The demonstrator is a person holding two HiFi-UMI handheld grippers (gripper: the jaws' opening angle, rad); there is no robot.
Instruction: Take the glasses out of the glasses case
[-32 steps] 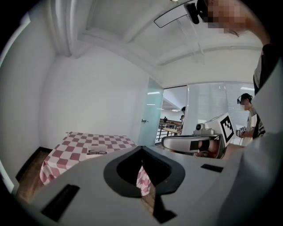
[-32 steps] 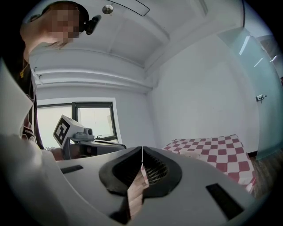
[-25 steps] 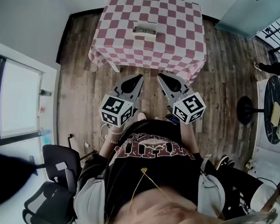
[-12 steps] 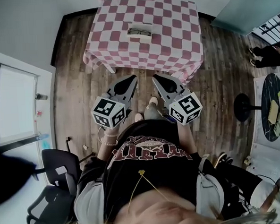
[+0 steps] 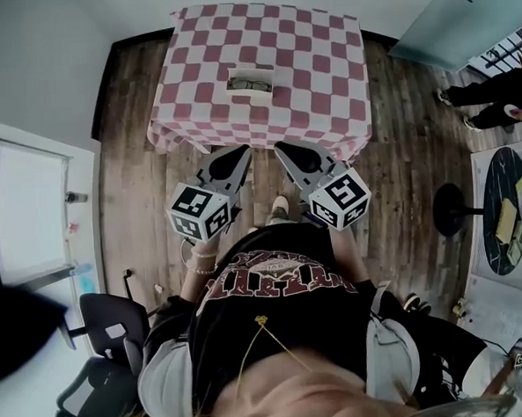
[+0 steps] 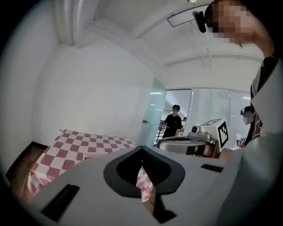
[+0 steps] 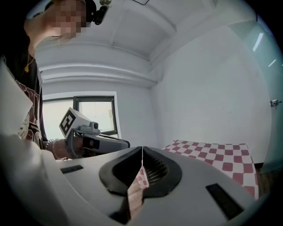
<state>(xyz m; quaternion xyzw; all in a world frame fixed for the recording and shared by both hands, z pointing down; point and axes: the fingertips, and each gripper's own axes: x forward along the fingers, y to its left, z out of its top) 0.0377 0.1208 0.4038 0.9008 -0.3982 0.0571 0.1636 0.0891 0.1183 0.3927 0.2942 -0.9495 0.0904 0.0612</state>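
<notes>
Wooden floor (image 5: 400, 177) lies open either side of the checked table (image 5: 323, 67), whose near edge sits just ahead of my claws. The glasses case (image 5: 251, 79) rests mid-table, well apart. My left claw (image 5: 242, 150) and right claw (image 5: 279, 147) are both closed, empty.

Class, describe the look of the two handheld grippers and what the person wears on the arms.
The left gripper and right gripper are grey wedges tapering to pointed jaws with dark recesses inside. Each carries a white cube printed with black square markers. A bracelet circles the left wrist; the T-shirt is black.
</notes>
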